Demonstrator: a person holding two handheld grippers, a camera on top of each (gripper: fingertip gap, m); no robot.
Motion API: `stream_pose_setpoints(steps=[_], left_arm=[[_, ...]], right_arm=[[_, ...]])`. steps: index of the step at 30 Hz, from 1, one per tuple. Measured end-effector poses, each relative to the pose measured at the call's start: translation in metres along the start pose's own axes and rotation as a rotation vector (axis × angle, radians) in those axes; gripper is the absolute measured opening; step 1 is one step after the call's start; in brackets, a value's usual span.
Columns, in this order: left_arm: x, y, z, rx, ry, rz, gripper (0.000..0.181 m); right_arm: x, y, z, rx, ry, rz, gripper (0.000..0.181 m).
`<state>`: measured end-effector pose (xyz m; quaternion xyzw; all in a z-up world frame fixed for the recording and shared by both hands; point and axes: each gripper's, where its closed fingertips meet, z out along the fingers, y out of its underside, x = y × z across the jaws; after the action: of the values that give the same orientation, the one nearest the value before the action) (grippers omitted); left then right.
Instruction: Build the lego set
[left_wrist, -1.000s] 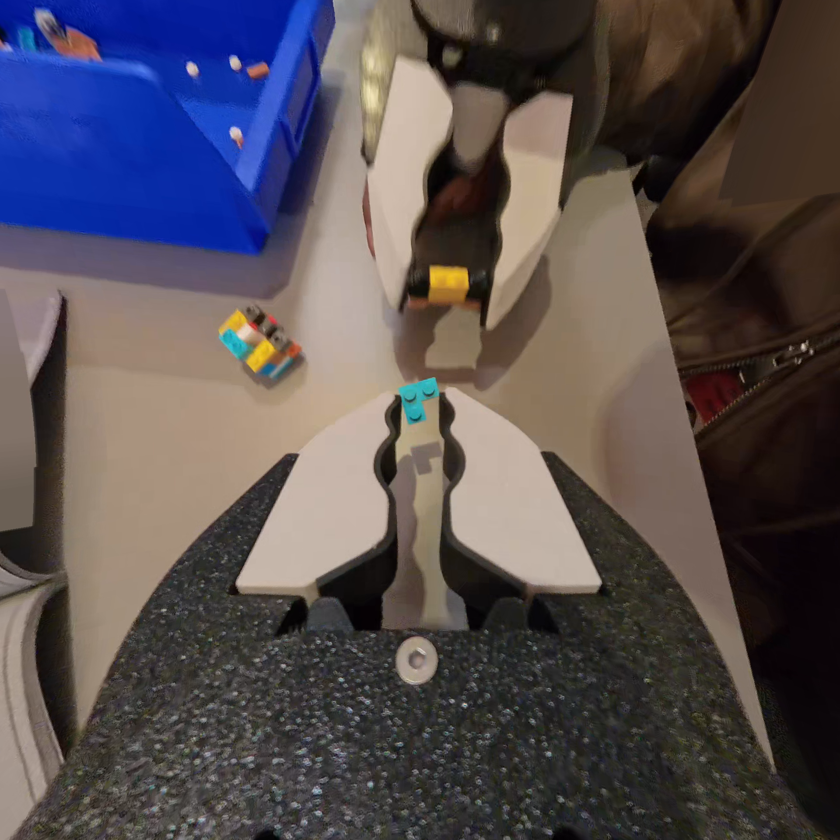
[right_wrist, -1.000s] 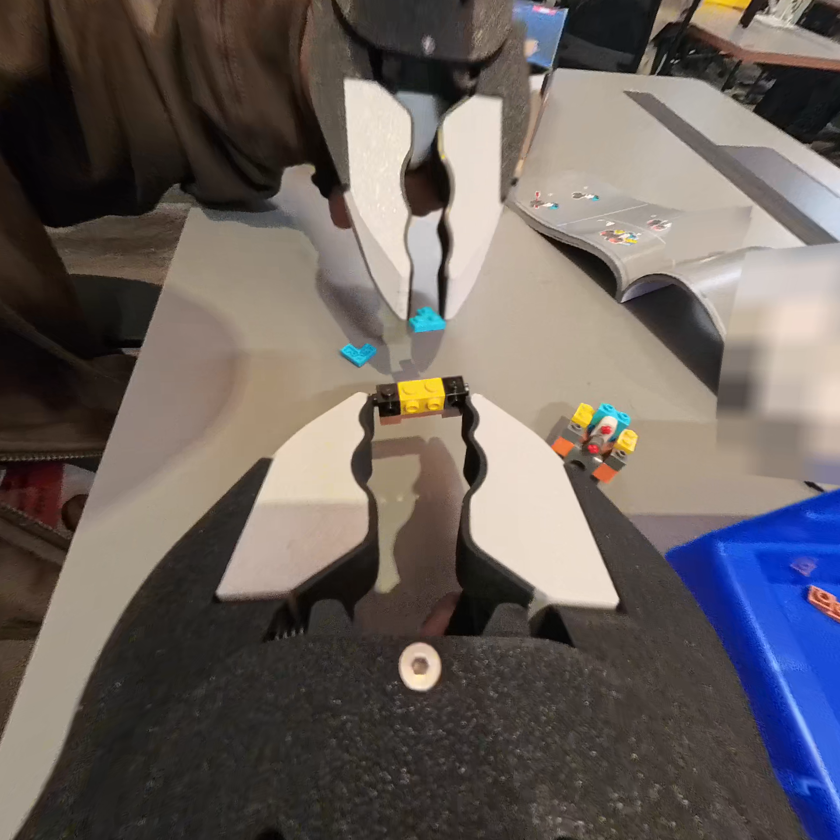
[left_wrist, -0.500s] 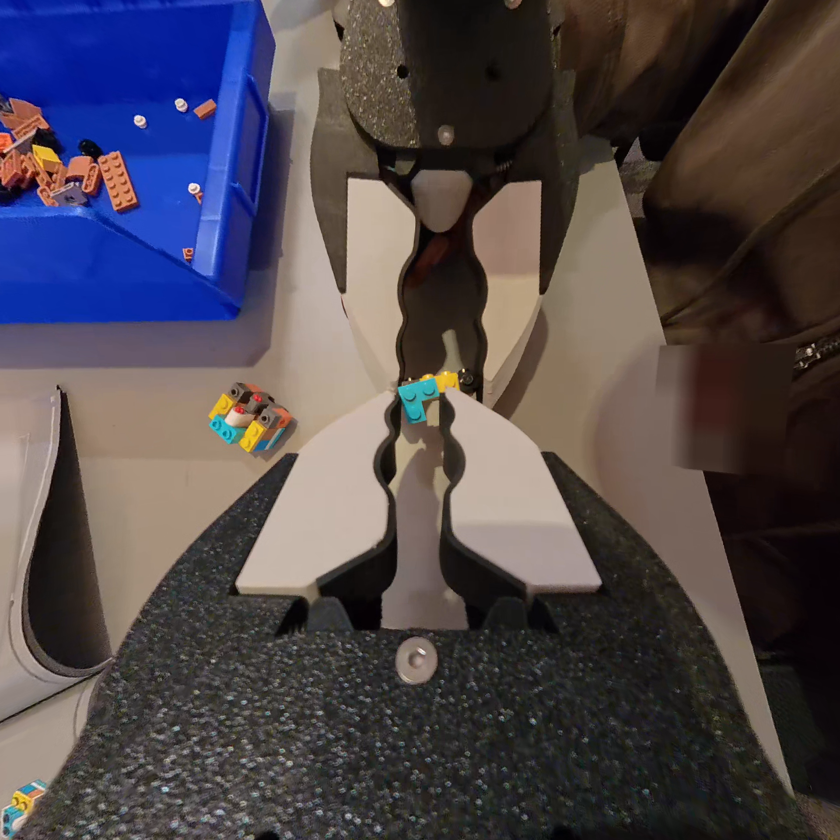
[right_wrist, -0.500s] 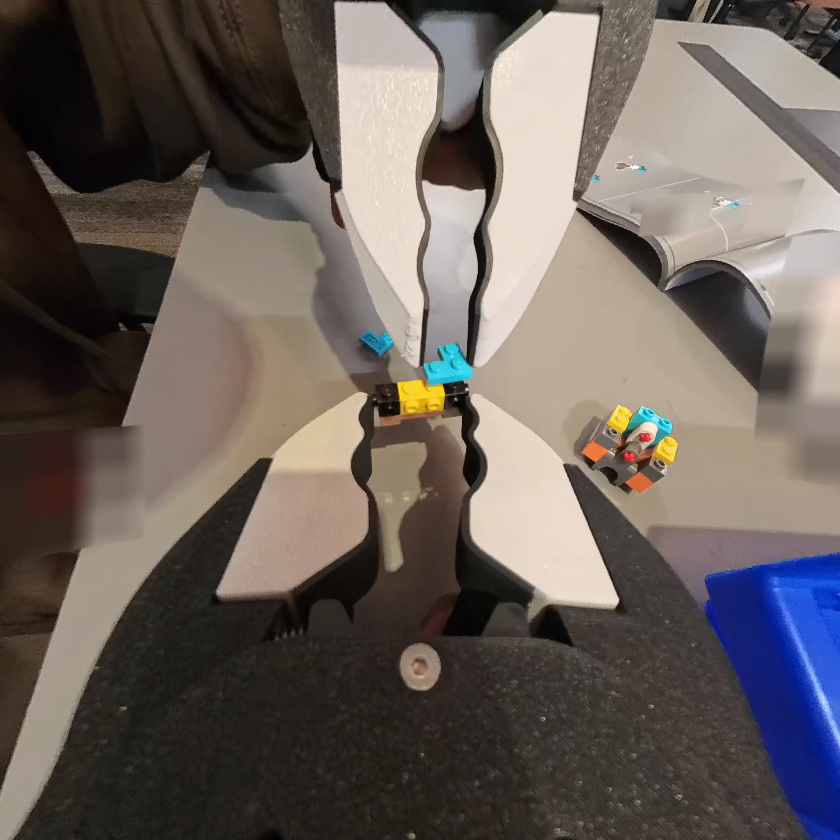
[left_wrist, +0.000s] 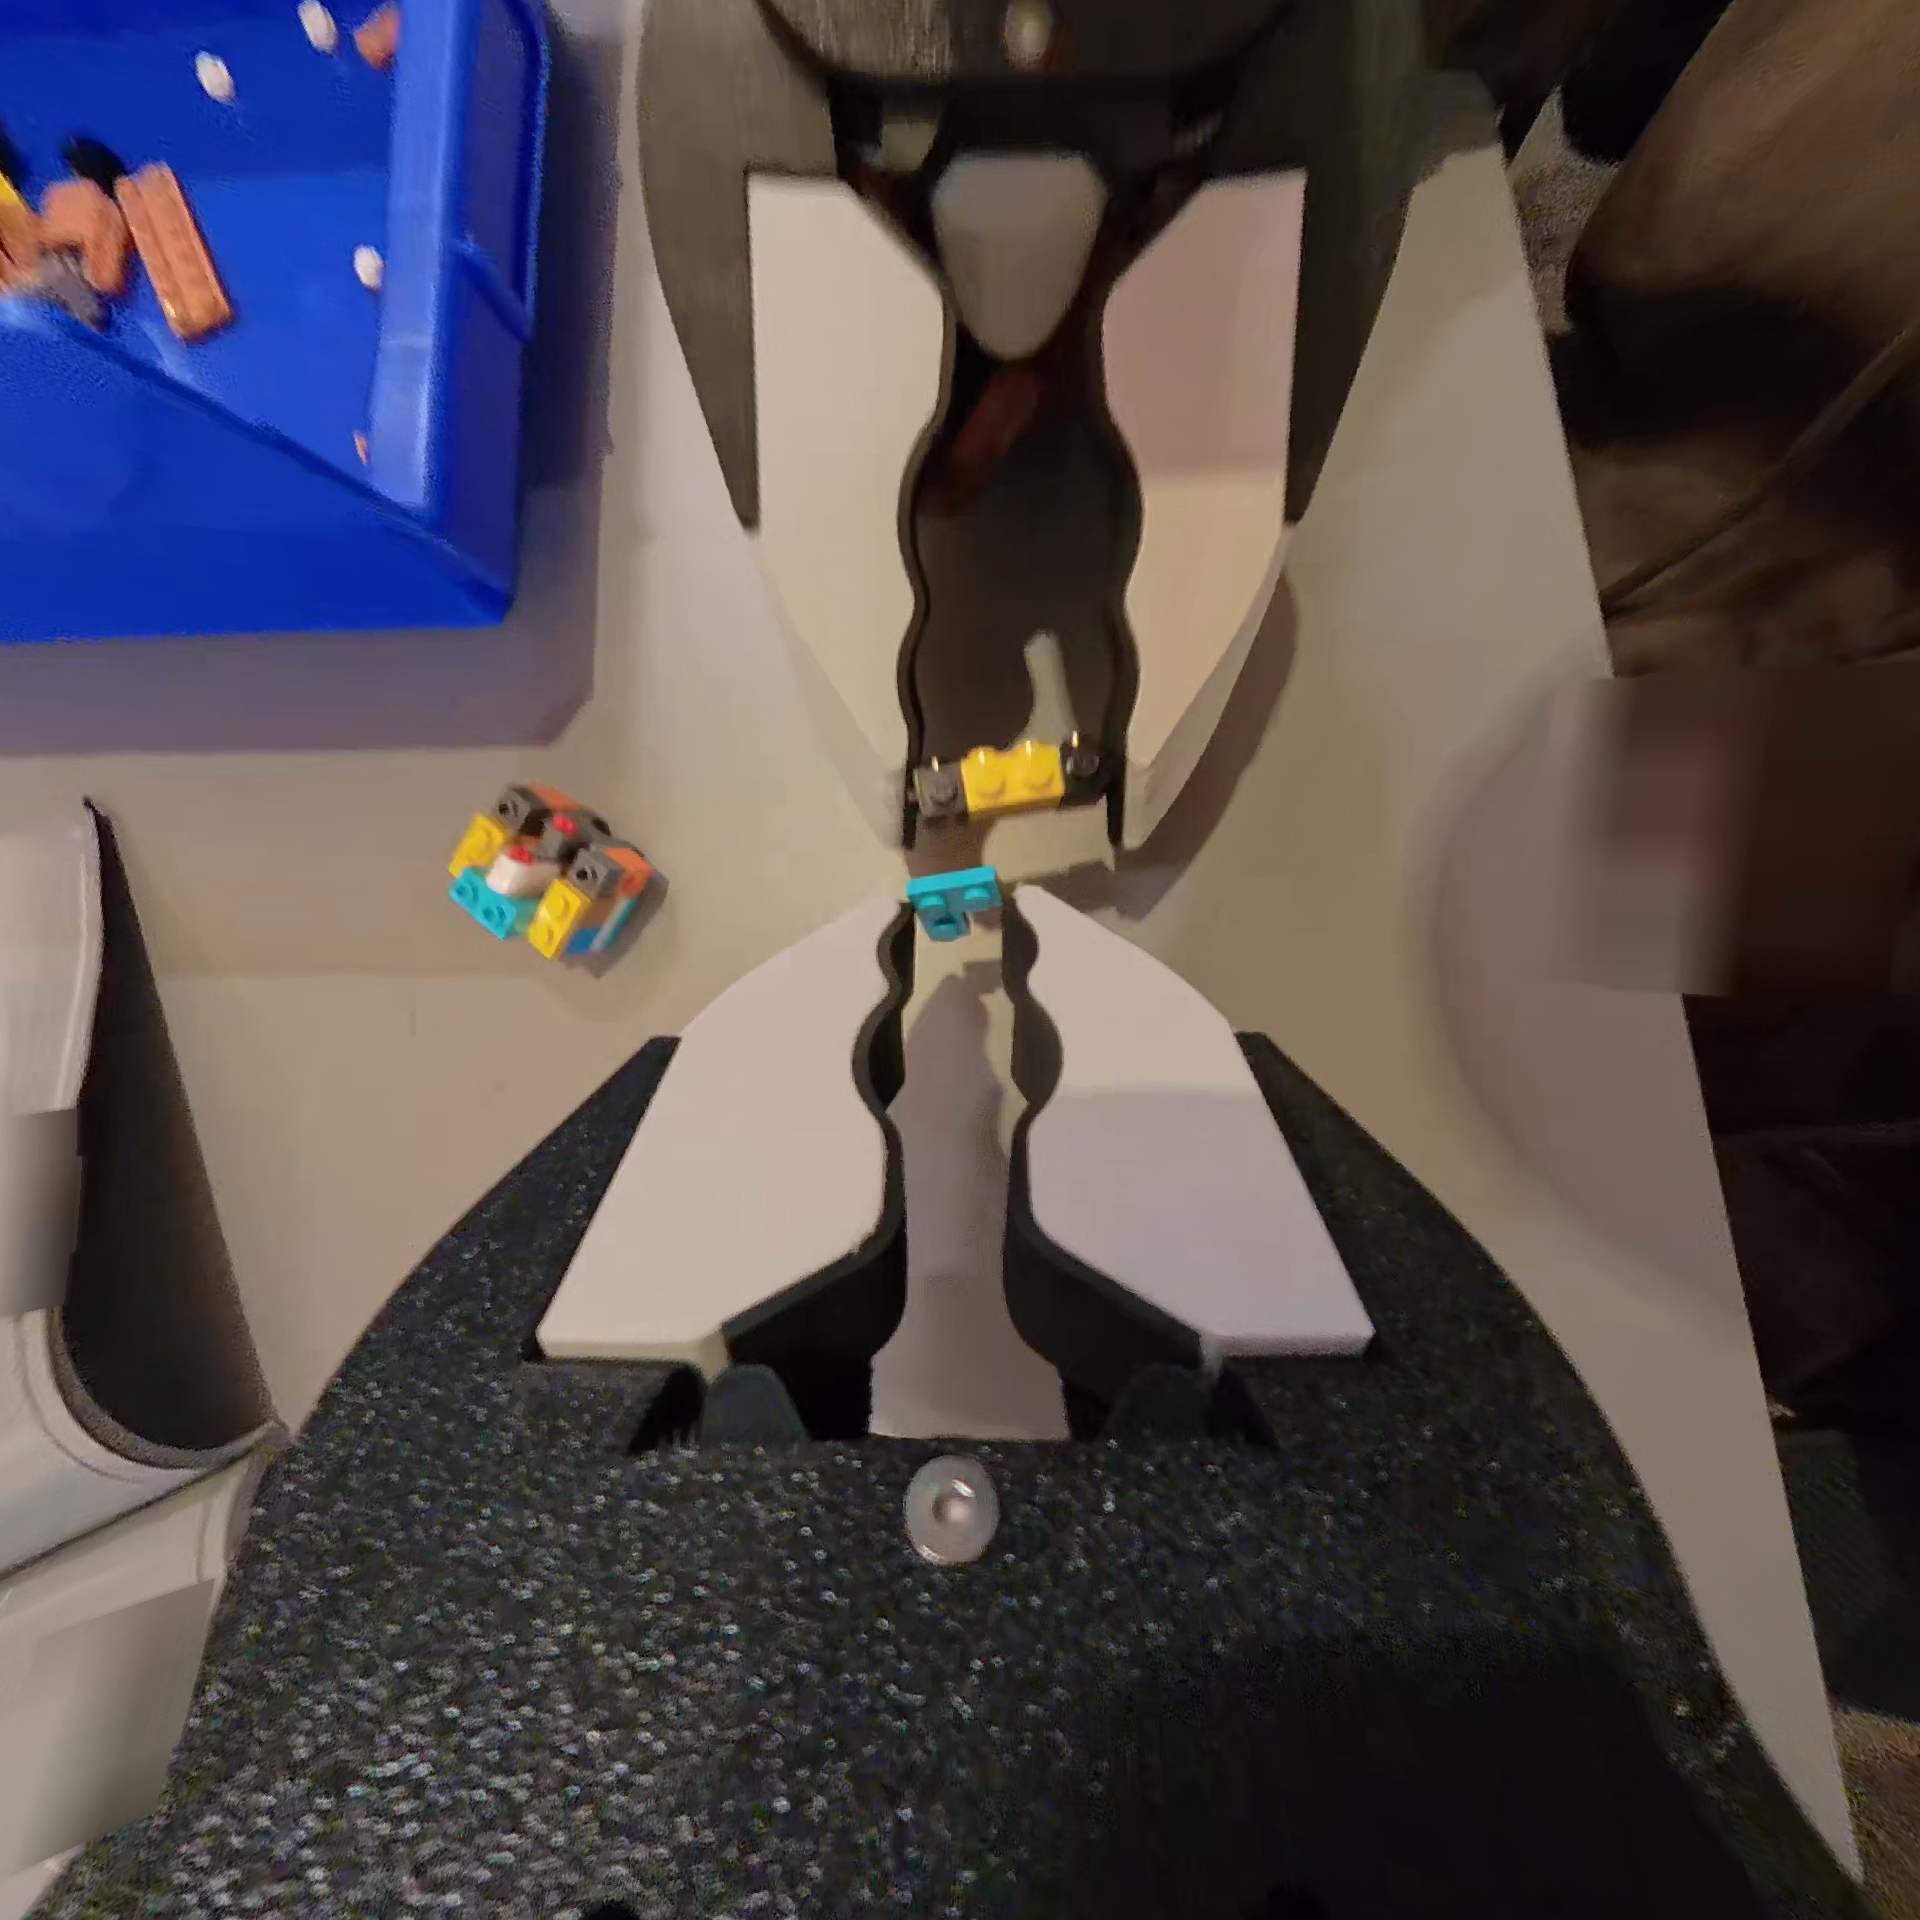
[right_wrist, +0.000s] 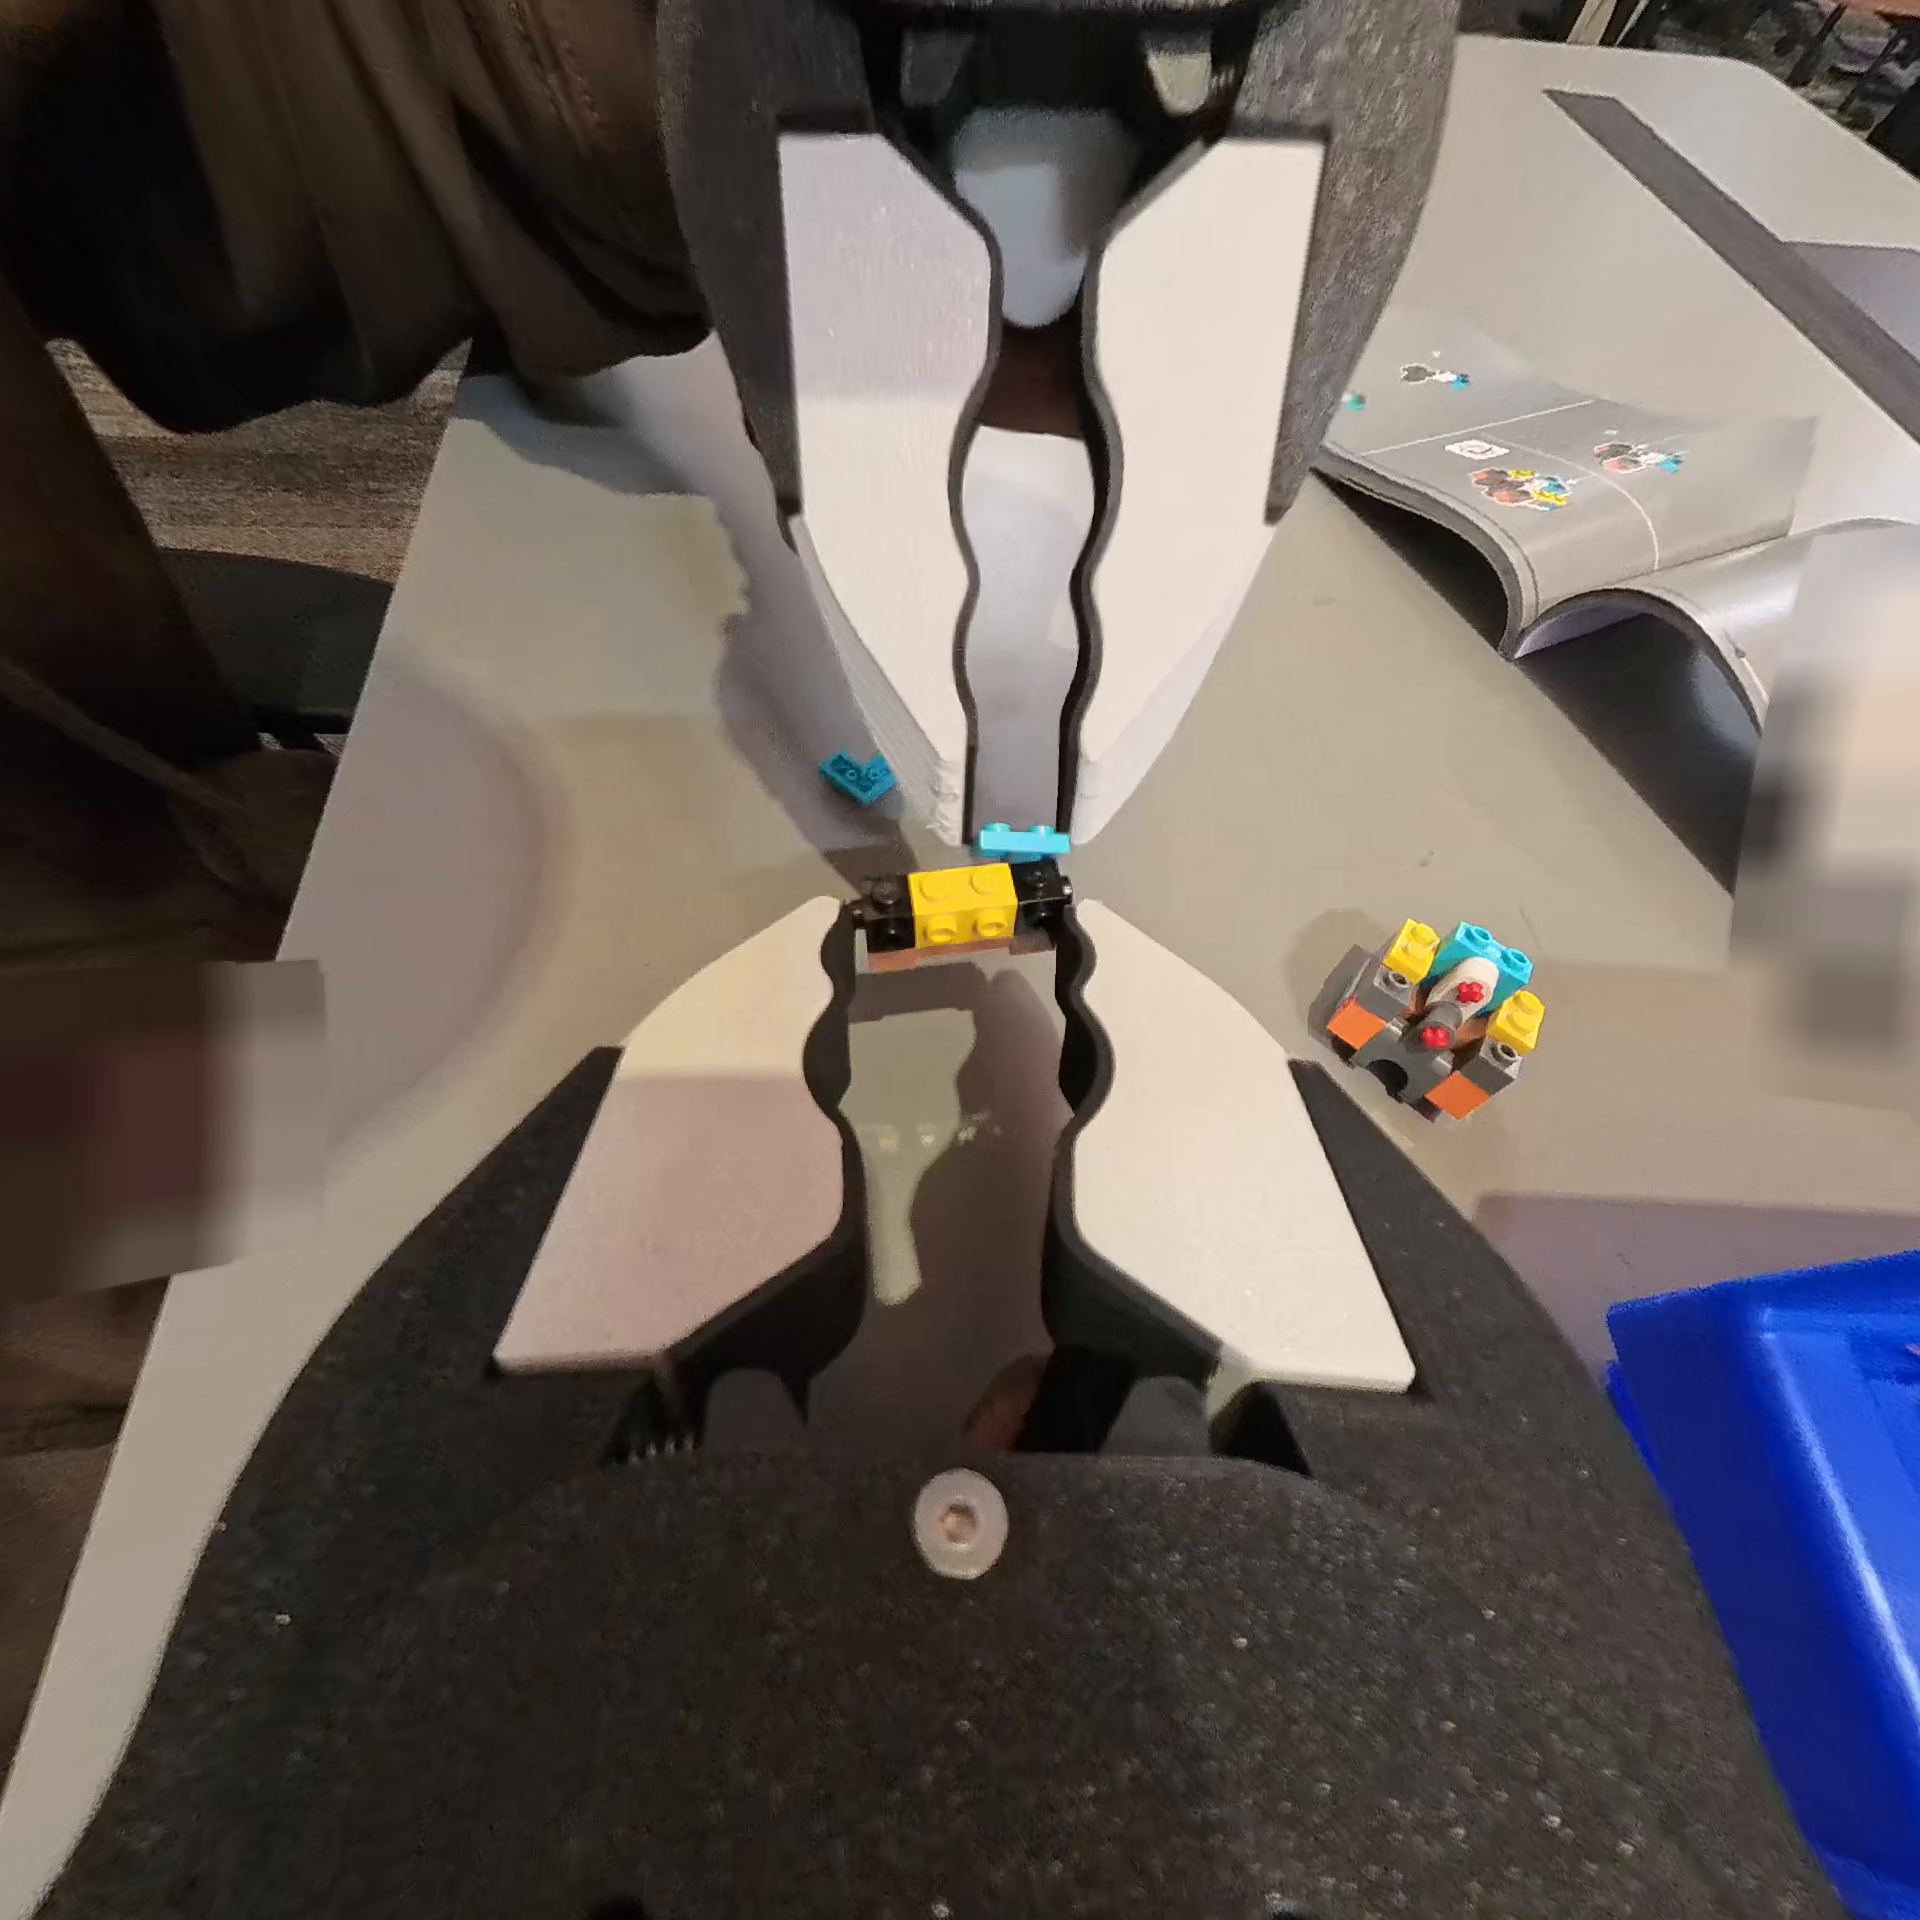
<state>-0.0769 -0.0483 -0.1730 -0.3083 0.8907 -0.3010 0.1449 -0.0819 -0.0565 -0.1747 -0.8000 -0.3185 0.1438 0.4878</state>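
Both claws pinching: left claw (left_wrist: 956, 914) teal plate (left_wrist: 951, 902), right claw (right_wrist: 961, 925) yellow-black brick (right_wrist: 961, 912); spare teal piece (right_wrist: 856, 775) only in right view.

The left gripper (left_wrist: 956, 914) is held level and tip to tip with the right gripper (right_wrist: 961, 930), their fingertips nearly meeting. The left's jaws are closed narrowly on a small piece; the right's are set wider, clamped on a short assembly.

My left hand-held gripper (left_wrist: 956, 914) has a speckled black body, pale grey fingers (left_wrist: 748, 1132) and a silver screw (left_wrist: 949, 1507). My right hand-held gripper (right_wrist: 961, 925) looks the same. I wear a brown jacket (right_wrist: 364, 187).
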Motion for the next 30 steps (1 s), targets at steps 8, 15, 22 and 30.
stream_pose_setpoints(steps=[8,15,22,30], left_arm=[[0.007,0.022,0.019,-0.065,0.051,-0.055,0.023],[0.012,-0.009,-0.009,0.235,-0.043,0.243,0.03],[0.034,-0.033,-0.018,0.338,-0.081,0.551,0.025],[0.032,-0.025,-0.013,0.296,-0.119,0.675,0.01]], right_arm=[[-0.003,-0.002,-0.006,0.035,-0.094,0.049,0.037],[-0.023,-0.002,-0.009,-0.003,-0.307,0.038,0.037],[-0.039,-0.015,-0.014,-0.111,-0.565,-0.023,0.037],[-0.038,-0.022,-0.006,-0.199,-0.681,-0.091,0.037]])
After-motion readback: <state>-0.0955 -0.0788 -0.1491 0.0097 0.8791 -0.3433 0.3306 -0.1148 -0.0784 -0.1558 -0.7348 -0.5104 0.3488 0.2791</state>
